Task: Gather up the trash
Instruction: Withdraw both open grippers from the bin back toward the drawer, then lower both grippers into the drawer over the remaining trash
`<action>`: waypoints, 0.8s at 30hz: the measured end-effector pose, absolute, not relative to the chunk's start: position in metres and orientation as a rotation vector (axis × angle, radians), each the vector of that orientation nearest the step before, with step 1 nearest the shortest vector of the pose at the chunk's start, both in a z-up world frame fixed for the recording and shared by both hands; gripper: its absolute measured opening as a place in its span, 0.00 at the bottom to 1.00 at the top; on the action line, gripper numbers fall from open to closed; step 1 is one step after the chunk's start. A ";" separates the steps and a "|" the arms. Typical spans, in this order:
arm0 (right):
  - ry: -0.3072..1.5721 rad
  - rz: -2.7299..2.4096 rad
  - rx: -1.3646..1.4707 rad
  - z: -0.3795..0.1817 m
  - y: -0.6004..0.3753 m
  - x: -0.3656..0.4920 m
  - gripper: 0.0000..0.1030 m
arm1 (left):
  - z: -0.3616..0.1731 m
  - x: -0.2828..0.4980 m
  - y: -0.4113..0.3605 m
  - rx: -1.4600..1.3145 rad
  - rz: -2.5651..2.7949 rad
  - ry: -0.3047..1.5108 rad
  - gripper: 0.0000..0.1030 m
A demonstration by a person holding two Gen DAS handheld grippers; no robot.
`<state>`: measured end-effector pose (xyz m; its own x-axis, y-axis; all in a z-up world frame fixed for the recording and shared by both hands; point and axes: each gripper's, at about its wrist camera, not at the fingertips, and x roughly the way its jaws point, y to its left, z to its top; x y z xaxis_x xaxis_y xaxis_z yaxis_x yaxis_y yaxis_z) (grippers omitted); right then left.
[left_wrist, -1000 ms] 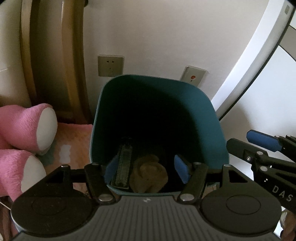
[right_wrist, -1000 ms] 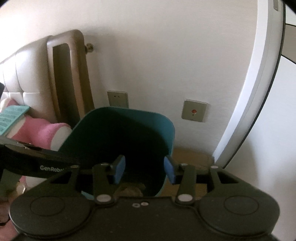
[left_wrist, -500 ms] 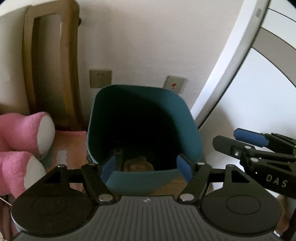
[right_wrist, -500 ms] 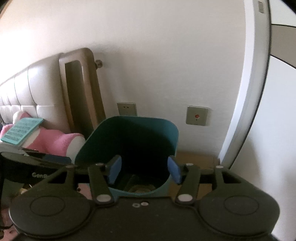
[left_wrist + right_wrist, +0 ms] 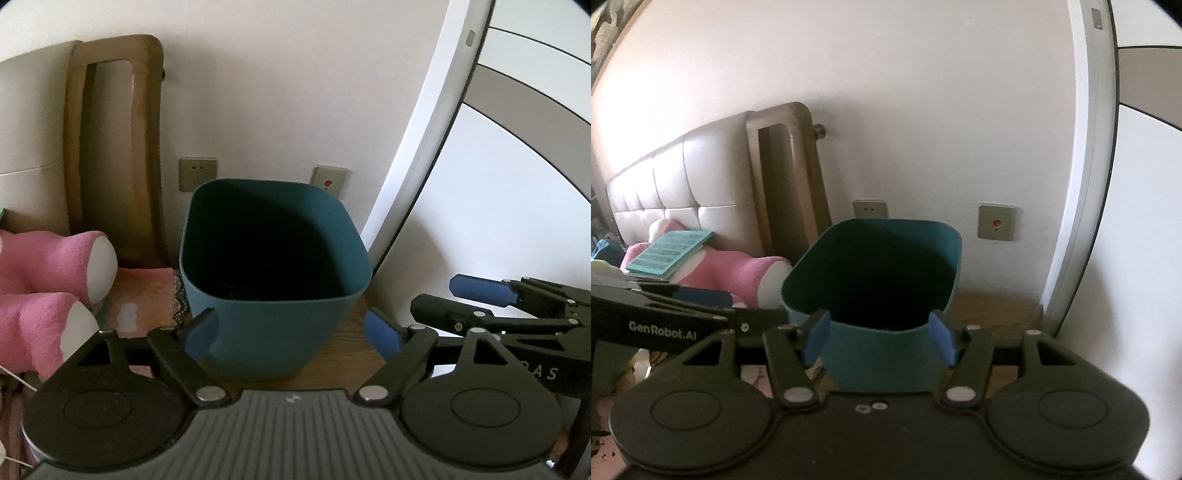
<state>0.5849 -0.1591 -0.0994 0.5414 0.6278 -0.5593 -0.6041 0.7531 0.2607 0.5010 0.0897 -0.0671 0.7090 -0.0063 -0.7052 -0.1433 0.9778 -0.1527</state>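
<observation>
On my right wrist view I can read "GenRobot.AI" in white letters on the black side of the left gripper, which enters the picture from the left.

On my left wrist view the right gripper comes in from the right, and on its black body I read the pale letters "AS"; one more letter before them is half hidden, so I cannot tell it.

A book with a teal cover lies on the pink plush toy. The cover carries rows of print, but they are too small for me to read.
</observation>
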 end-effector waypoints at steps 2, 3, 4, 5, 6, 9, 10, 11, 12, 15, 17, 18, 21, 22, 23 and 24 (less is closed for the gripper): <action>0.675 0.740 0.052 -0.102 -0.163 0.578 0.57 | -0.070 0.495 0.089 -0.198 0.078 0.771 0.87; 0.674 0.742 0.059 -0.103 -0.164 0.575 0.58 | -0.073 0.492 0.088 -0.196 0.080 0.768 0.90; 0.671 0.745 0.069 -0.105 -0.166 0.571 0.58 | -0.076 0.489 0.087 -0.198 0.086 0.766 0.95; 0.668 0.749 0.077 -0.108 -0.168 0.568 0.58 | -0.080 0.486 0.087 -0.201 0.096 0.764 0.97; 0.665 0.754 0.082 -0.110 -0.170 0.565 0.58 | -0.084 0.483 0.088 -0.205 0.098 0.763 0.99; 0.668 0.768 0.096 -0.123 -0.176 0.555 0.58 | -0.101 0.472 0.089 -0.221 0.109 0.766 0.99; 0.670 0.769 0.099 -0.129 -0.178 0.551 0.58 | -0.108 0.468 0.089 -0.222 0.114 0.769 0.99; 0.674 0.768 0.101 -0.136 -0.180 0.547 0.59 | -0.117 0.464 0.088 -0.217 0.117 0.770 0.99; 0.679 0.766 0.102 -0.144 -0.182 0.544 0.59 | -0.125 0.460 0.088 -0.210 0.121 0.771 0.99; 0.705 0.772 0.091 -0.178 -0.187 0.532 0.62 | -0.161 0.446 0.083 -0.198 0.123 0.798 0.99; 0.734 0.770 0.042 -0.203 -0.186 0.523 0.62 | -0.188 0.439 0.082 -0.218 0.114 0.838 0.99; 0.755 0.763 0.015 -0.217 -0.186 0.519 0.63 | -0.199 0.436 0.081 -0.225 0.112 0.855 0.99; 0.813 0.755 0.011 -0.259 -0.188 0.510 0.64 | -0.245 0.426 0.080 -0.256 0.141 0.925 0.99; 0.831 0.747 0.008 -0.272 -0.189 0.507 0.64 | -0.257 0.424 0.080 -0.265 0.148 0.940 0.99; 0.852 0.739 0.006 -0.286 -0.190 0.503 0.64 | -0.274 0.419 0.079 -0.270 0.159 0.959 0.99; 0.880 0.736 0.007 -0.302 -0.191 0.500 0.64 | -0.286 0.416 0.079 -0.272 0.168 0.970 0.99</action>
